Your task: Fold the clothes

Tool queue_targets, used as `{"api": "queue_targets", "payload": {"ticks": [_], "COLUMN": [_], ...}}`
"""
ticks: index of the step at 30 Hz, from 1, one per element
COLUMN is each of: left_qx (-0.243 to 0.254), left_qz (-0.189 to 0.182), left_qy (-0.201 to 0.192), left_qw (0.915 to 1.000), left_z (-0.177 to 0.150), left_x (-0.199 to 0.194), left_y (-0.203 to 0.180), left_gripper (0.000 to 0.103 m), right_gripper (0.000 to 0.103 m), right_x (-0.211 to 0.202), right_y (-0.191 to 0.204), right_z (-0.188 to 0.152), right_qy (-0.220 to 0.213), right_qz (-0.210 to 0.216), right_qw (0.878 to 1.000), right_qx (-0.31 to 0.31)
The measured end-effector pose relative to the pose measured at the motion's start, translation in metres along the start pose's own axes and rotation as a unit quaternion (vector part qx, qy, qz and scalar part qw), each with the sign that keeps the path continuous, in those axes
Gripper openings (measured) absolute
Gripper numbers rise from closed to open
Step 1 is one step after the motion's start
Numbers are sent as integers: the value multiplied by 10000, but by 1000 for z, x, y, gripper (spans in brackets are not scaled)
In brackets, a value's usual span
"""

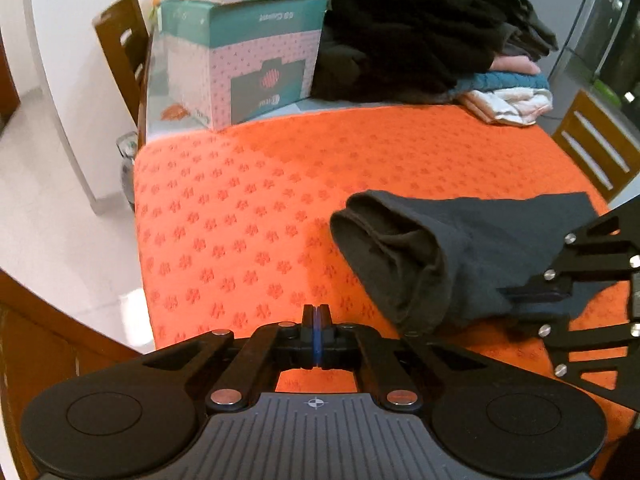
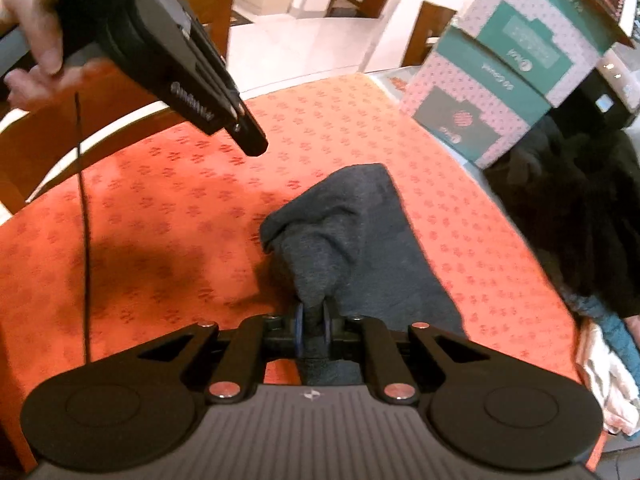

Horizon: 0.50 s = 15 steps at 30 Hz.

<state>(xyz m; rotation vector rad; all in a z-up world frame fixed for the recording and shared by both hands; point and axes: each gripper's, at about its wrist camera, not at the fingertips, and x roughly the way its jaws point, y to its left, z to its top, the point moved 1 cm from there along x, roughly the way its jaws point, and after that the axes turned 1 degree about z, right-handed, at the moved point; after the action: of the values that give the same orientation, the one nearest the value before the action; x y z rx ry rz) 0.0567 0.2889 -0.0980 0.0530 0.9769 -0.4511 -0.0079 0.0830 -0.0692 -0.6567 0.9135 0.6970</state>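
A dark grey folded garment [image 1: 448, 256] lies on the orange patterned cloth [image 1: 248, 208], right of centre in the left wrist view. My left gripper [image 1: 316, 316] is shut and empty, above the cloth to the left of the garment. My right gripper [image 2: 313, 322] is shut on a bunched edge of the dark grey garment [image 2: 360, 232] and lifts it slightly. The right gripper also shows in the left wrist view [image 1: 536, 294], pinching the garment's near edge. The left gripper shows in the right wrist view [image 2: 252, 140], held by a hand at upper left.
A pile of dark, pink, teal and white clothes [image 1: 432, 36] sits at the table's far right. Stacked pink and teal boxes [image 1: 248, 60] stand at the far left. Wooden chairs [image 1: 124, 52] flank the table. The clothes pile also shows in the right wrist view [image 2: 592, 216].
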Motion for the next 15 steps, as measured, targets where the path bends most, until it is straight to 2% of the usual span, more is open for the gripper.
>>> {"api": "queue_targets", "payload": {"ticks": [2,4,5,7,10,15], "left_qx": [-43,49,120,287,522,708], "left_qz": [-277,-480,-554,-658,-737,-502], "left_qy": [52,126,164,229,261,83], "left_qw": [9996,9988,9983,9972,9956,9962], "left_z": [-4,-8,-10,-15,-20,-14], "left_x": [-3,-2,0,5,16,30], "left_y": [1,-6,-11,-23,-39,-46], "left_gripper": [3,6,7,13,16,17], "right_gripper": [15,34,37,38,38,38], "right_x": [-7,-16,-18,-22,-22,-18], "right_y": [-2,-3,-4,-7,-12,-21], "right_z": [2,6,7,11,14,13], "right_qy": [-128,-268,-319,-409,-410,-283], "right_qz": [209,278,279,280,242,172], "right_qw": [9996,9990,9987,9982,9980,9976], "right_qx": [128,242,273,335,416,605]}}
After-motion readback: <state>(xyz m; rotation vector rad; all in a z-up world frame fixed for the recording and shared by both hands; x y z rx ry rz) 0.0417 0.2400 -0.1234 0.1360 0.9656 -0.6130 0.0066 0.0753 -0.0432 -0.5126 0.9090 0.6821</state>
